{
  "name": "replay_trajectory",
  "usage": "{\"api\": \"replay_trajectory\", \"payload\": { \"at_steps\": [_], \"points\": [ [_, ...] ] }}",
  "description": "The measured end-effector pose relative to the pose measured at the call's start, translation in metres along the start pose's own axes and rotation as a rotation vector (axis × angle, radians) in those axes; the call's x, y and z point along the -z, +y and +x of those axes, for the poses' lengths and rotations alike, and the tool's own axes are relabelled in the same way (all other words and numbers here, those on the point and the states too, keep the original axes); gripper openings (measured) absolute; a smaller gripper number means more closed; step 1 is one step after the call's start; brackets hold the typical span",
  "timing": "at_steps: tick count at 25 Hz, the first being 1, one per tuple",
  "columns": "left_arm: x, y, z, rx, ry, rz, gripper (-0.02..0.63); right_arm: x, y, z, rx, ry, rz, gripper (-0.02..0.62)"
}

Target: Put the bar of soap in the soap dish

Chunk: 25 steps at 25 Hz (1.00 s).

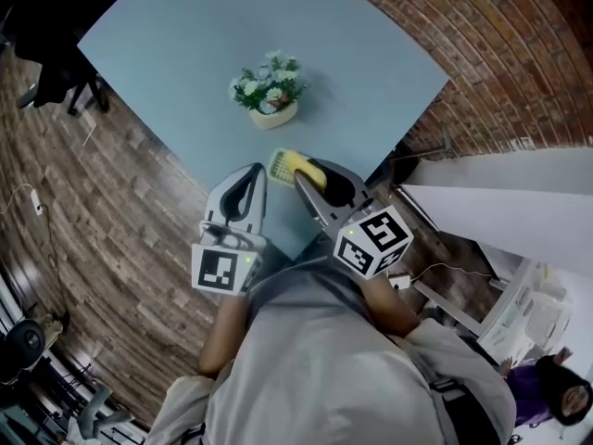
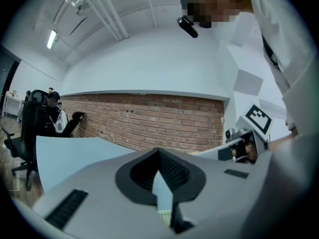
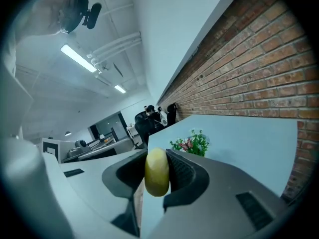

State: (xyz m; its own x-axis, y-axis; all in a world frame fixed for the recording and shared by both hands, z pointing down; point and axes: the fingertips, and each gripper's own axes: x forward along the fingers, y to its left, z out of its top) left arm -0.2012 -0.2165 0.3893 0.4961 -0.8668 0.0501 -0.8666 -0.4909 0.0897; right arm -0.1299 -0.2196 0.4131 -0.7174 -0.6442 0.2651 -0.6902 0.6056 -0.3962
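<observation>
The yellow bar of soap (image 1: pixel 311 171) is pinched between the jaws of my right gripper (image 1: pixel 313 176), just above the near edge of the pale blue table (image 1: pixel 176 54). In the right gripper view the soap (image 3: pixel 157 172) stands on end between the pads, above the table. The pale yellow slatted soap dish (image 1: pixel 281 164) lies right beside the soap, on its left. My left gripper (image 1: pixel 257 171) hovers at the dish's left edge, jaws together and empty. A bit of the dish (image 2: pixel 165 216) shows under the left gripper (image 2: pixel 159 157).
A small white pot of flowers (image 1: pixel 269 93) stands on the table beyond the dish, and also shows in the right gripper view as the flower pot (image 3: pixel 192 144). A brick wall (image 1: pixel 500 54) runs along the table's right side. An office chair (image 1: pixel 56 72) stands far left.
</observation>
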Motion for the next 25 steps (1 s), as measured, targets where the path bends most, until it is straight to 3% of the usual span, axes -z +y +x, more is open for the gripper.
{"api": "replay_trajectory", "payload": {
  "at_steps": [7,16,21,25],
  "points": [
    [0.029,-0.002,0.014,0.015,0.042,-0.023,0.003,0.028,-0.015,0.015,0.012,0.040,0.025,0.118],
    [0.062,0.002,0.016,0.025,0.036,-0.016,0.003,0.065,-0.036,0.029,0.035,0.084,0.041,0.117],
    [0.072,-0.002,0.017,0.023,0.073,-0.054,0.003,0.089,-0.048,0.039,0.051,0.116,0.050,0.118],
    [0.078,-0.002,0.014,0.029,0.069,-0.023,0.003,0.111,-0.058,0.050,0.066,0.149,0.064,0.118]
  ]
}}
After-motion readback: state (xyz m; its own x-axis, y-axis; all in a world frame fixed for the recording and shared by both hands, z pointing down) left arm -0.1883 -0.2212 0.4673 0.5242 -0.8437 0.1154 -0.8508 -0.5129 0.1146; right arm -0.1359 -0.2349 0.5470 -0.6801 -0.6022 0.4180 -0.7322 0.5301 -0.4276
